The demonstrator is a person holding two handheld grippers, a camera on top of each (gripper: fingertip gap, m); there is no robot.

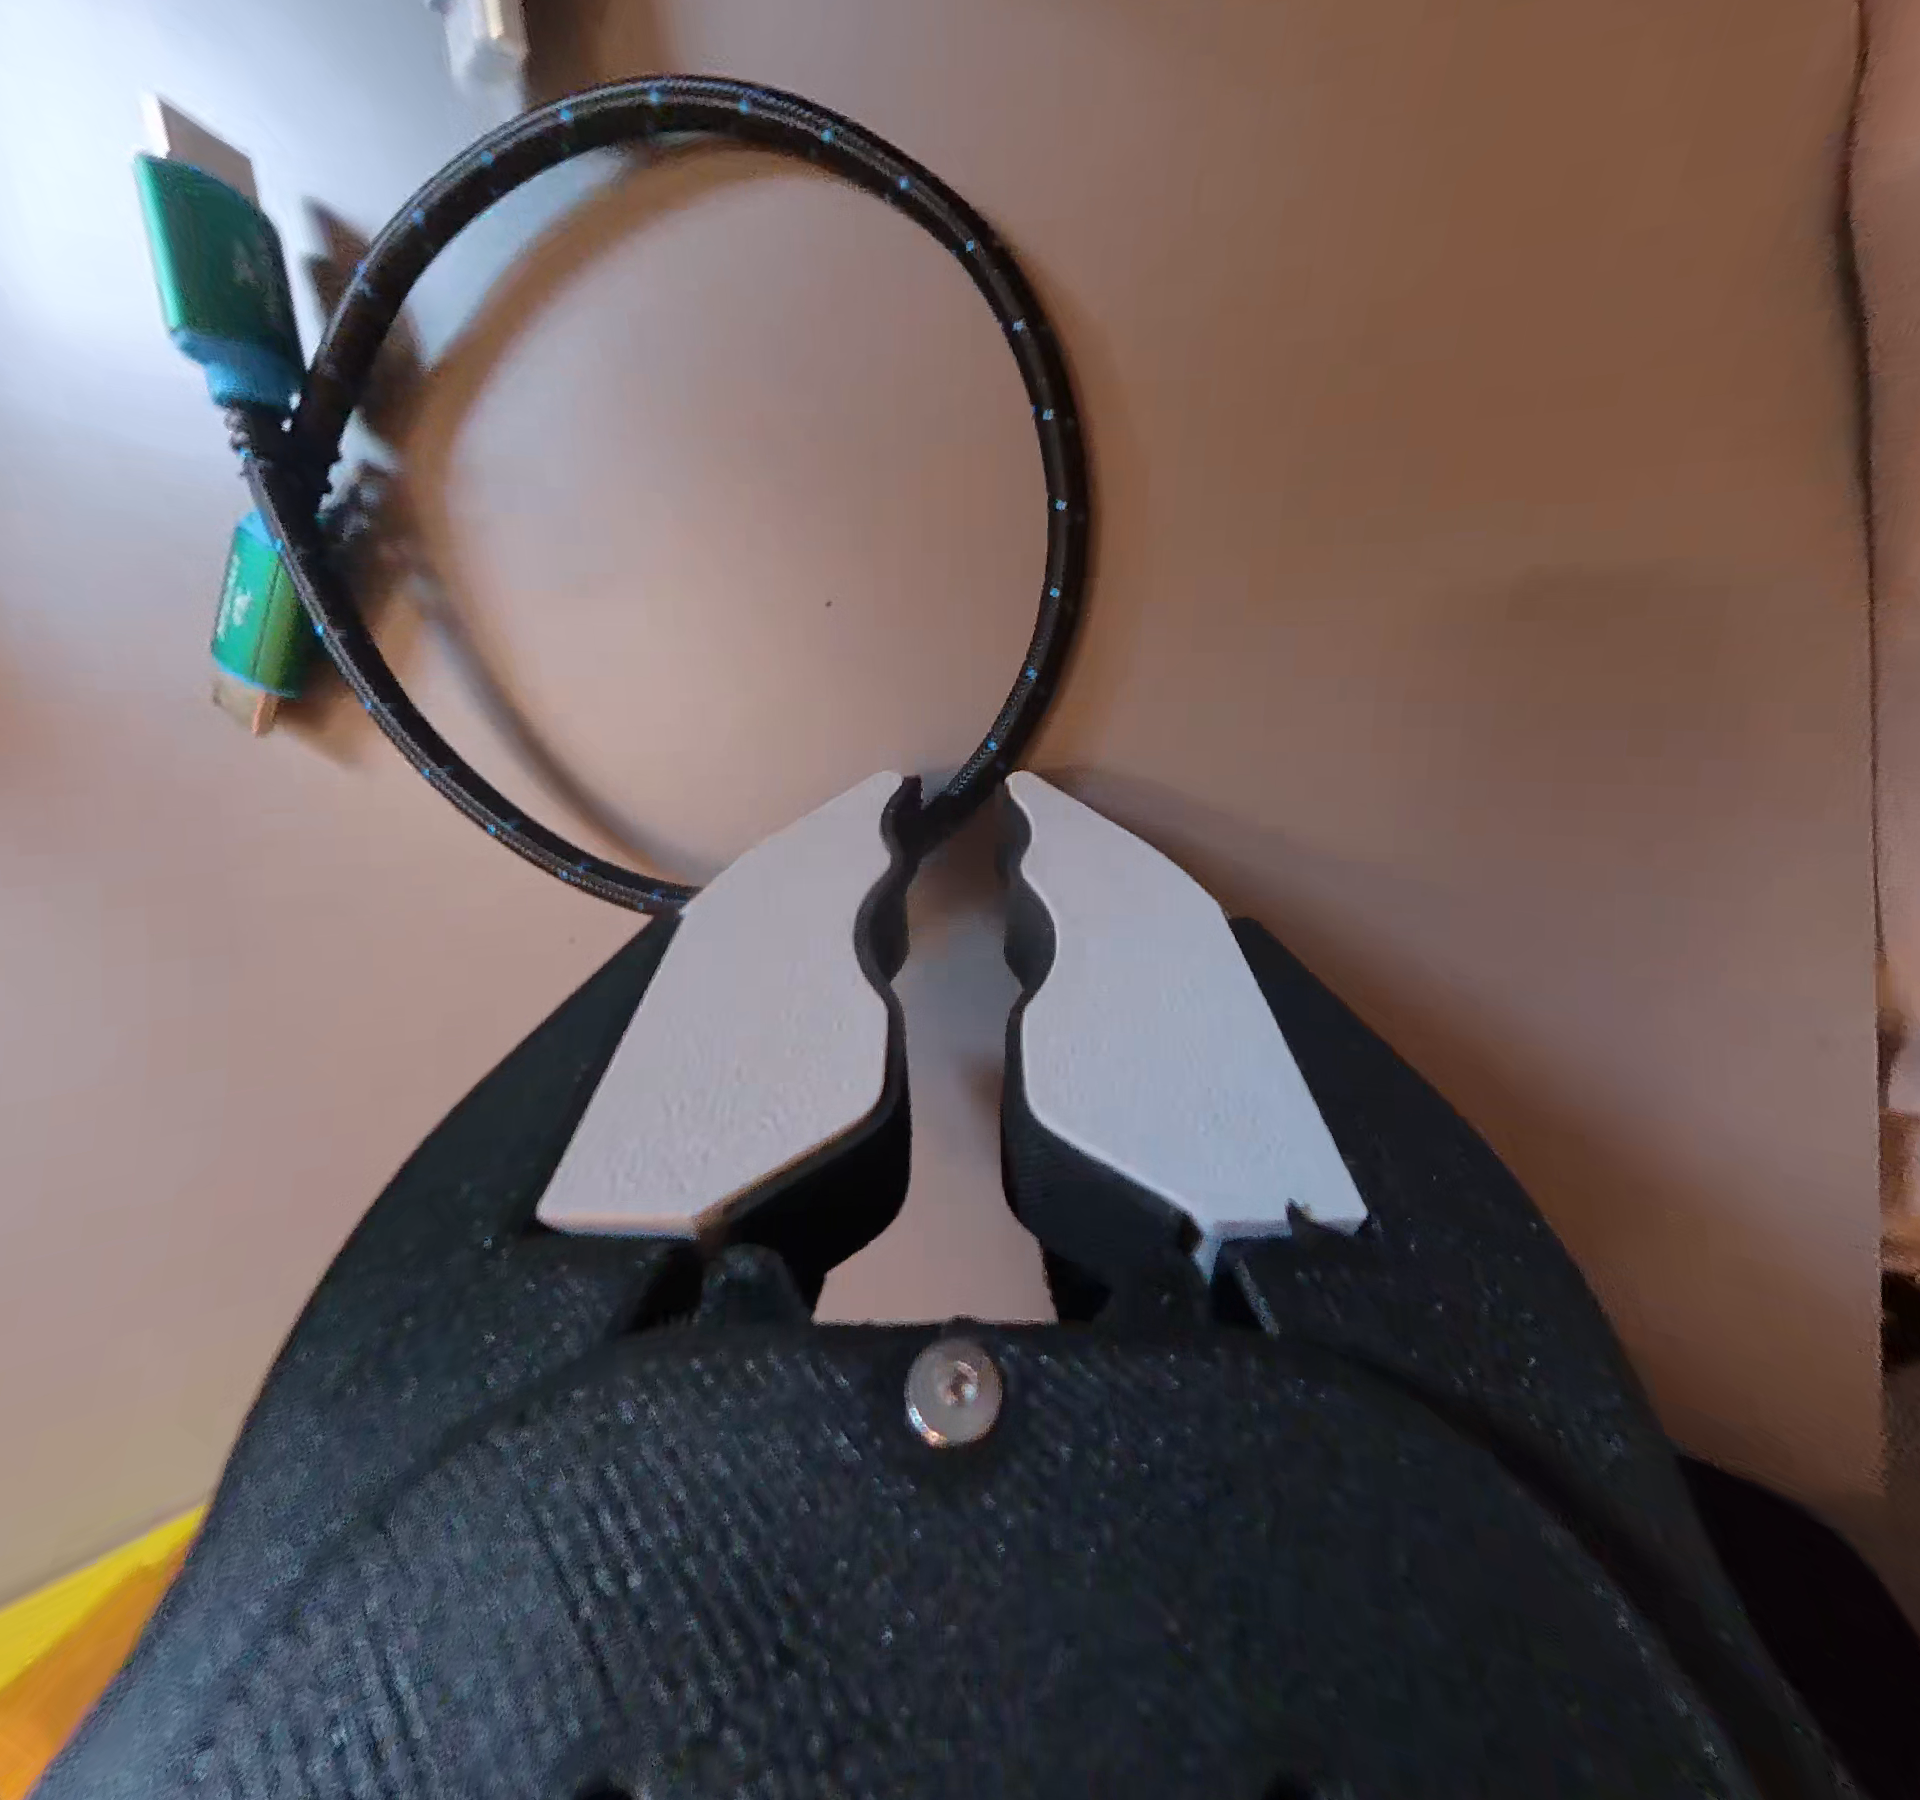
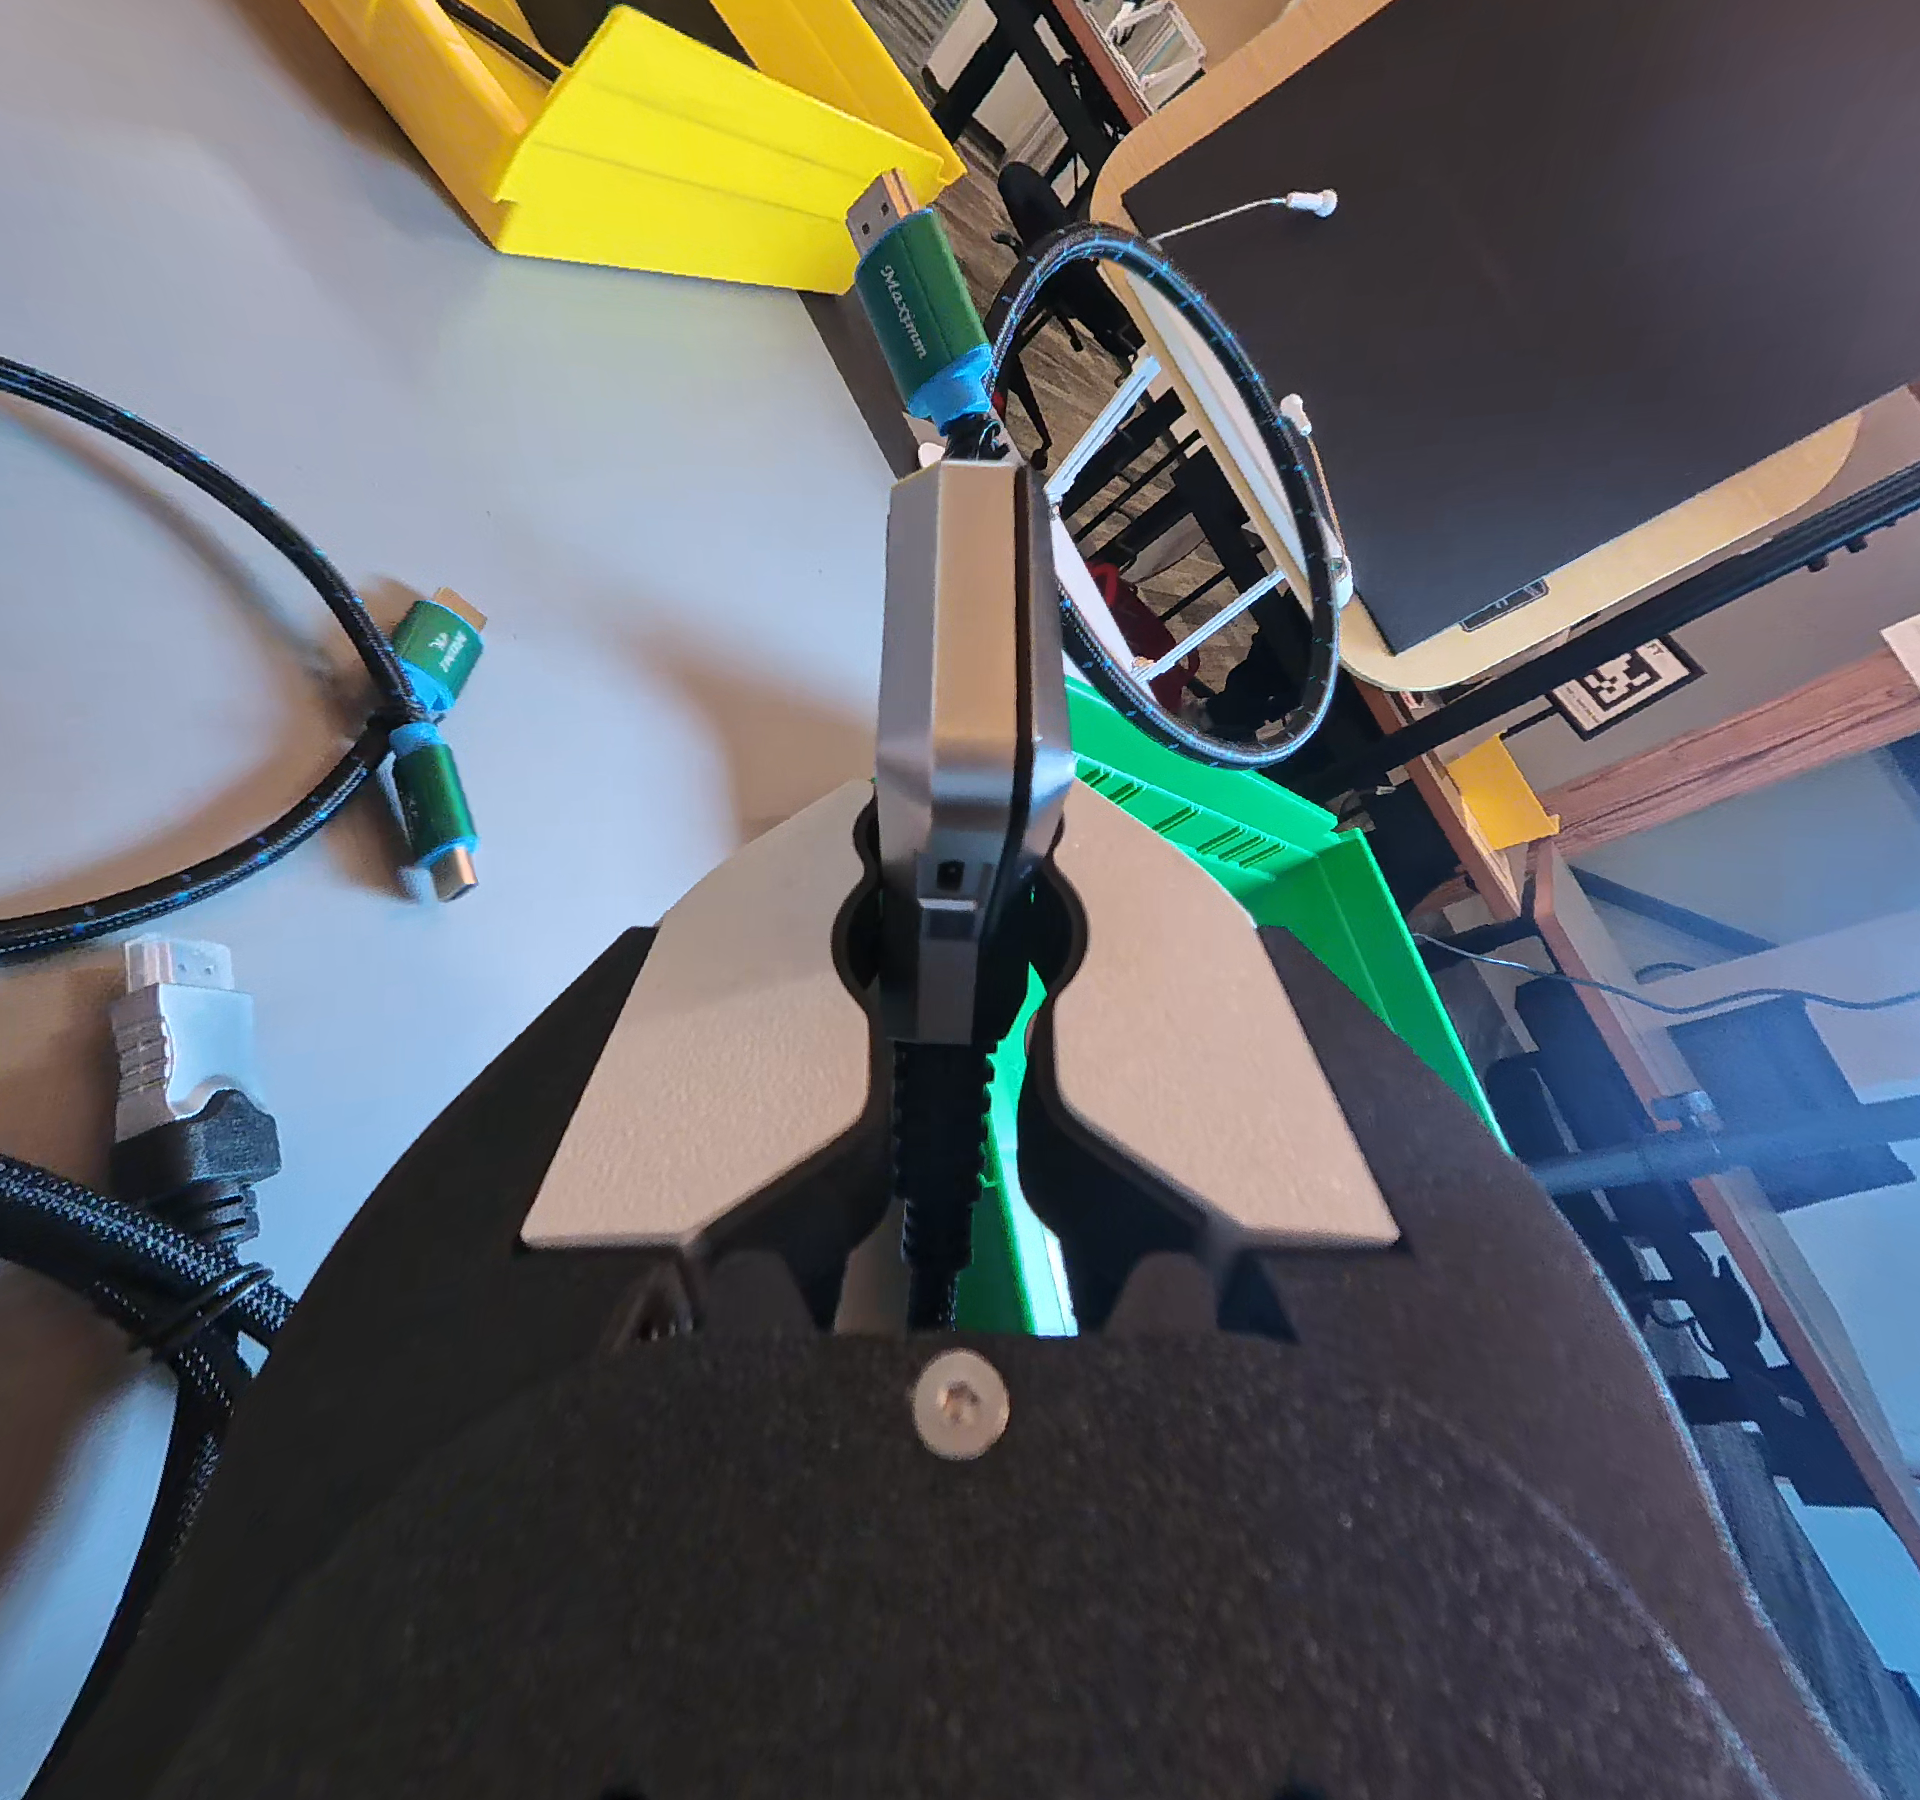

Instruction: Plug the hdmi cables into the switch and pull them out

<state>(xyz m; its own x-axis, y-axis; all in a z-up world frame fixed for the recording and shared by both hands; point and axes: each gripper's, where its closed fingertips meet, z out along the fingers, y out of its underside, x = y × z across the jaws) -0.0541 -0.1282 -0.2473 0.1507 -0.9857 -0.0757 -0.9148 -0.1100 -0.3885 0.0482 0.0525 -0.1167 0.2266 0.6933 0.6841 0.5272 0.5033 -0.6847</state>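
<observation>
In the left wrist view, my left gripper [image 1: 956, 789] pinches a black braided HDMI cable [image 1: 1049, 462] at its fingertips, with a narrow gap between the jaws. The cable forms a loop, and its two green plugs [image 1: 213, 254] cross at the left above the table. In the right wrist view, my right gripper [image 2: 961, 815] is shut on the grey metal switch [image 2: 951, 649] and holds it upright. The switch's black lead runs back between the fingers. A second looped cable [image 2: 1314, 545] with a green plug [image 2: 920, 311] sits at the switch's far end. I cannot tell whether it is plugged in.
The looped cable with green plugs [image 2: 436, 711] lies on the pale table [image 2: 582, 462]. A thick braided cable with a silver plug [image 2: 177, 1033] lies at the lower left. A yellow bin [image 2: 665, 161] stands at the back. A green bin [image 2: 1278, 857] and a dark board [image 2: 1558, 244] are beyond the table edge. The gap from one gripper's tips to the other's is roughly 25 cm.
</observation>
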